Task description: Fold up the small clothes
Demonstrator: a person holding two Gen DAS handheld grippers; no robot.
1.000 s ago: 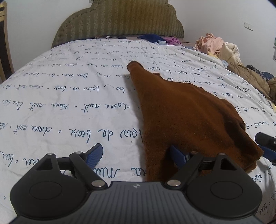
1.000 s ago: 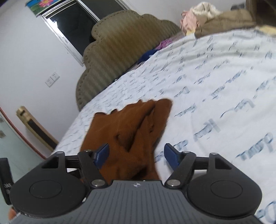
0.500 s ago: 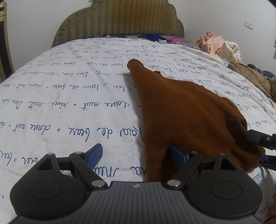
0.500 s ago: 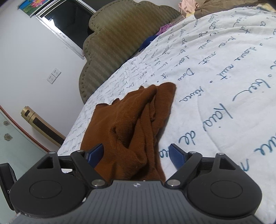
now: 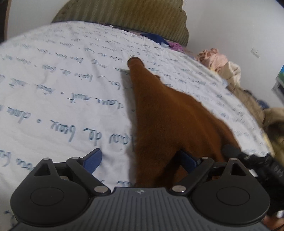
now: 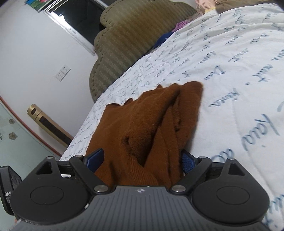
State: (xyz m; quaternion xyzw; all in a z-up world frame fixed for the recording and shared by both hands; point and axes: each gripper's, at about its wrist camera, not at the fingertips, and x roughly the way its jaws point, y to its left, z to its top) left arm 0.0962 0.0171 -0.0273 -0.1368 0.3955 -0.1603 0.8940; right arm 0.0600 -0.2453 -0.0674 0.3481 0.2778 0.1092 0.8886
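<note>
Lying on the bed (image 5: 53,92), the brown garment (image 5: 170,120) runs lengthwise away from both cameras, tapering to a narrow cuffed end (image 5: 134,61) toward the headboard (image 5: 124,16), wide bunched end nearest the person. Left gripper (image 5: 140,160) sits at the near left edge of the cloth: jaws opening, right finger (image 5: 188,162) tucked against or under the fabric, left finger (image 5: 92,160) over bare sheet, so the edge is between them but not pinched. Right gripper (image 6: 142,158) sits at the near right part of the same end: jaws opening, a thick fold of garment (image 6: 147,128) fills the gap, pads look not pressing. Both grippers equally close, side by side across the garment's short width; right one shows as a dark shape (image 5: 248,160) at the left view's edge. Likely next: close on the near corners and carry them along the long axis toward the narrow end. Spare clothes pile (image 5: 216,58) well apart.
</note>
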